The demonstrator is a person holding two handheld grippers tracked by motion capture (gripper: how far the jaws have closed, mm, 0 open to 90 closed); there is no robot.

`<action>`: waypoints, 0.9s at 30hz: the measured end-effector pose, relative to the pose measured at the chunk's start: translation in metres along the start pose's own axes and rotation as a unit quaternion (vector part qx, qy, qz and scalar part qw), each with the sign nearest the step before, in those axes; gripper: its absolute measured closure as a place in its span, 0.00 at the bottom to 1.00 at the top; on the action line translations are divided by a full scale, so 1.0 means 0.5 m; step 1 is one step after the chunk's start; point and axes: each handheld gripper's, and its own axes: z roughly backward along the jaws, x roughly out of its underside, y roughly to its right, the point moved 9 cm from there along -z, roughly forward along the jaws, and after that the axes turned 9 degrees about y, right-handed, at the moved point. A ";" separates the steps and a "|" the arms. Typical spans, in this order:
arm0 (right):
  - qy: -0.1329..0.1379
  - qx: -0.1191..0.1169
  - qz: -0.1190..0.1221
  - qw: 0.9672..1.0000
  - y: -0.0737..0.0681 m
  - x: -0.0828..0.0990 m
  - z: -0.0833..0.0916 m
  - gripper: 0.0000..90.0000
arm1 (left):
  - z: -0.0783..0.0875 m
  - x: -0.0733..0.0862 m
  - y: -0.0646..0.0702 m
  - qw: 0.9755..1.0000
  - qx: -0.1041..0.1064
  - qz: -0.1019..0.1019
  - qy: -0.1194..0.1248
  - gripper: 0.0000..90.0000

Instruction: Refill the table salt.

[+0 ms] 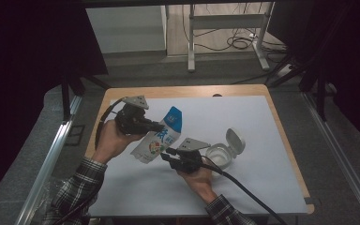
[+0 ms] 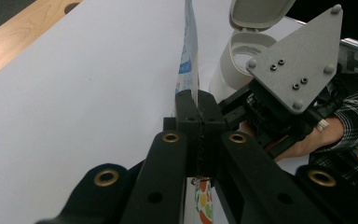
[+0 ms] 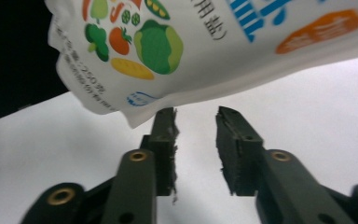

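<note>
Your white table mat [image 1: 262, 183] spreads across the wooden table [image 1: 281, 126], and both your forearms come in over its near edge. Your left hand [image 1: 110, 140] is raised and turned so the left gripper [image 1: 158, 126] points to the right across the mat. Its jaws are clenched on the edge of the printed pouch [image 1: 161, 136], which hangs tilted above the mat with its blue end farther away and its vegetable-print end toward you. Your right hand [image 1: 198, 179] sits lower and nearer, aiming the right gripper [image 1: 168, 153] leftward at the pouch's lower end. Just right of it stands the white tub [image 1: 221, 157], its hinged lid [image 1: 235, 139] flipped up.

From the left gripper view you see the pouch [image 2: 190, 60] edge-on, pinched flat between the jaws, with the tub [image 2: 235, 65] behind it. The right gripper view shows the right gripper [image 3: 196, 121] with its jaws parted and nothing pressed between them; the pouch's bottom corner [image 3: 130, 119] hangs just above the left jaw's tip.
</note>
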 end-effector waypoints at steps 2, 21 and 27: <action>0.009 -0.003 -0.004 1.000 -0.001 -0.006 0.003 0.69 | 0.004 0.005 -0.003 1.000 -0.002 0.001 -0.001 1.00; 0.063 -0.025 -0.068 0.995 0.006 -0.056 -0.001 0.54 | 0.042 0.047 -0.006 1.000 0.004 0.011 -0.009 1.00; 0.073 -0.030 -0.067 0.995 0.006 -0.071 -0.004 0.57 | 0.044 0.054 -0.005 1.000 0.011 0.010 -0.013 1.00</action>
